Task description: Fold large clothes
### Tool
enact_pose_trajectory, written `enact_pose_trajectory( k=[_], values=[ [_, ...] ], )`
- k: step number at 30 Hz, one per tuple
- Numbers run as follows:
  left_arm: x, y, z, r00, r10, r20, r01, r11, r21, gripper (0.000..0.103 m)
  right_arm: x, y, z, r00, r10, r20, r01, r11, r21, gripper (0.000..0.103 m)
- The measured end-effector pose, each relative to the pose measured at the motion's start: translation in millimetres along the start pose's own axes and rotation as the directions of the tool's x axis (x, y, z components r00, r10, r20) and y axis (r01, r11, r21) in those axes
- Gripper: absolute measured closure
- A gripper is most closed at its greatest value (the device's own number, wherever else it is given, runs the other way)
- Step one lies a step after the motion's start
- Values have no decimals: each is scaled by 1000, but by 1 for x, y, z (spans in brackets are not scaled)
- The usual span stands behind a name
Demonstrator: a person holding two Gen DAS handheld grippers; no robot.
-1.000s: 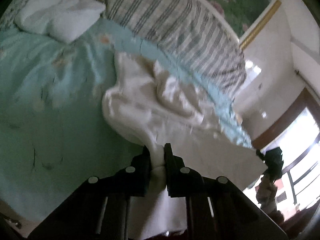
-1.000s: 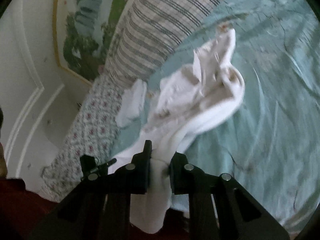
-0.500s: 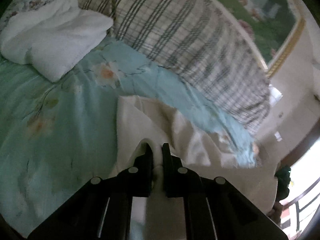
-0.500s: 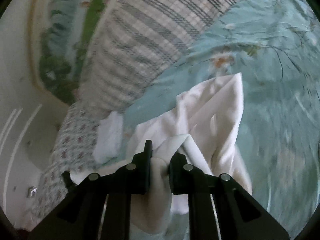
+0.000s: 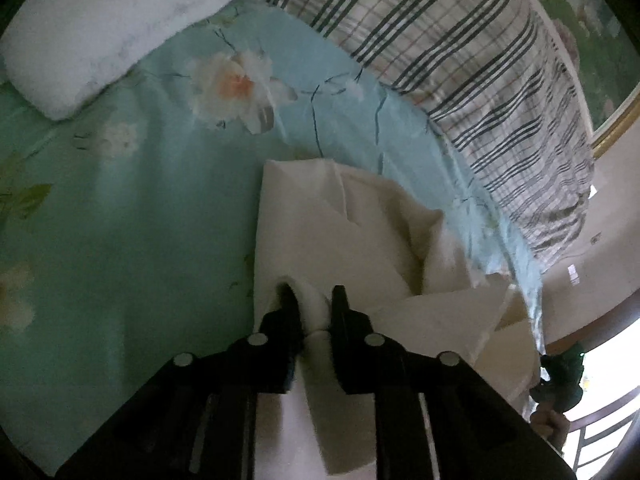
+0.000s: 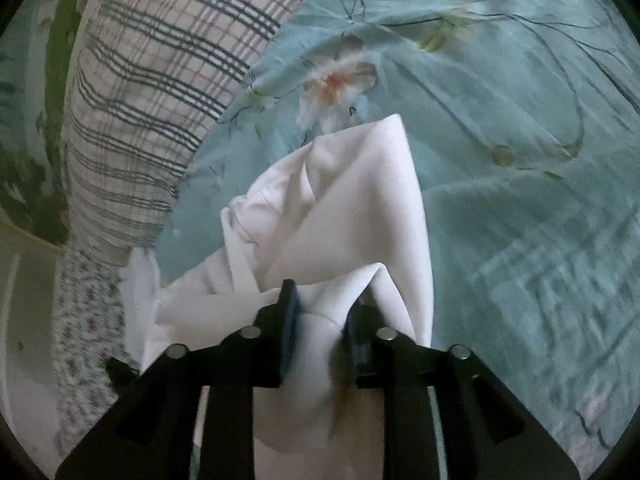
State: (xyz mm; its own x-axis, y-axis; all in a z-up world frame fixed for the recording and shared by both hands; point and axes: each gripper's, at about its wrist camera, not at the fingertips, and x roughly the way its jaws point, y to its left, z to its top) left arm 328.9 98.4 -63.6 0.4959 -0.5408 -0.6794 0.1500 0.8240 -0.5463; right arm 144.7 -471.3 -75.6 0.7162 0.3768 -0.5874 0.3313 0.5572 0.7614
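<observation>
A pale aqua bedspread (image 5: 132,208) printed with large white and orange blossoms fills most of both wrist views and serves as the working surface. Along its far side, running across the upper right of the left view and the upper left of the right view, lies a long plaid bolster (image 5: 492,64) in cream with dark stripes, its edge meeting the bedspread. Behind it, at the frame corner, hangs a green landscape painting (image 5: 592,20) in a gilt frame on a pale wall. A white pillow (image 5: 100,28) rests on the spread in the upper left of the left view, well apart from the work. The white garment (image 6: 352,216) lies rumpled in the lower centre of both views, partly doubled over, with bare bedspread stretching beyond its left side in the left view and its right side in the right view. The left gripper (image 5: 312,300) pinches a bunched fold of it between its fingers; the right gripper (image 6: 320,300) likewise grips a bunched ridge of the cloth.
</observation>
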Motion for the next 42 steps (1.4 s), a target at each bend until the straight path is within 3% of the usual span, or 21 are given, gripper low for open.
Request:
enact_pose_trajectory(
  k=[2,4,6,8,10,12,14,16,18,20,22,23,24,26,29,35,38,42],
  values=[
    [-22,-6,-8,1000,-5,25,4,1000,21,68,-25,0,-4,998,25,62,-25,1000,6,58],
    [-45,-22,-24,998,-25,52,21,997,79,65,-50,6,-14,991,31,133,-27,999,-27,55],
    [-55,-45,-44,996,-82,25,77,985,154,65,-62,21,-26,987,48,156,-32,994,-104,55],
    [-50,-74,-67,992,-116,-39,122,960,251,65,-55,45,-43,993,70,95,-47,973,-225,55],
    [-32,-99,-86,983,-134,-125,168,934,317,63,-33,74,-64,999,51,-5,-50,926,-374,55],
    [-8,-119,-96,976,-117,-185,177,917,357,63,0,106,-87,995,-13,-102,-43,850,-525,55],
    [16,-126,-95,973,-83,-216,162,913,376,64,26,123,-95,987,-78,-142,-21,807,-590,55],
    [40,-128,-82,969,-47,-242,140,914,380,64,51,132,-90,979,-126,-160,3,795,-607,55],
    [51,-123,-56,976,-26,-216,110,914,390,70,65,131,-72,978,-180,-108,78,790,-608,55],
    [53,-112,-31,988,20,-153,40,923,383,71,69,118,-47,969,-244,-31,185,806,-563,55],
    [50,-83,-1,994,80,-81,-50,946,319,71,60,93,-18,954,-296,56,288,841,-459,57],
    [49,-66,10,994,96,-56,-77,959,273,73,52,77,-7,952,-293,84,302,869,-392,63],
    [48,-51,16,995,88,-53,-73,969,235,85,41,57,2,969,-228,91,245,920,-306,68],
    [45,-24,20,997,53,-49,-45,987,158,103,30,41,3,975,-195,104,214,950,-228,88],
    [38,0,9,1000,9,-27,-7,997,73,102,14,31,-12,962,-223,156,250,952,-178,89],
    [14,-2,-11,994,107,-4,-106,990,90,101,0,28,-24,950,-262,169,288,945,-155,86],
    [-11,-21,-26,994,110,17,-112,990,91,85,-13,43,-31,946,-272,175,301,939,-169,79],
    [-53,-39,-67,999,29,37,-32,996,83,74,-37,60,-65,960,-202,192,241,947,-210,67]
  ],
)
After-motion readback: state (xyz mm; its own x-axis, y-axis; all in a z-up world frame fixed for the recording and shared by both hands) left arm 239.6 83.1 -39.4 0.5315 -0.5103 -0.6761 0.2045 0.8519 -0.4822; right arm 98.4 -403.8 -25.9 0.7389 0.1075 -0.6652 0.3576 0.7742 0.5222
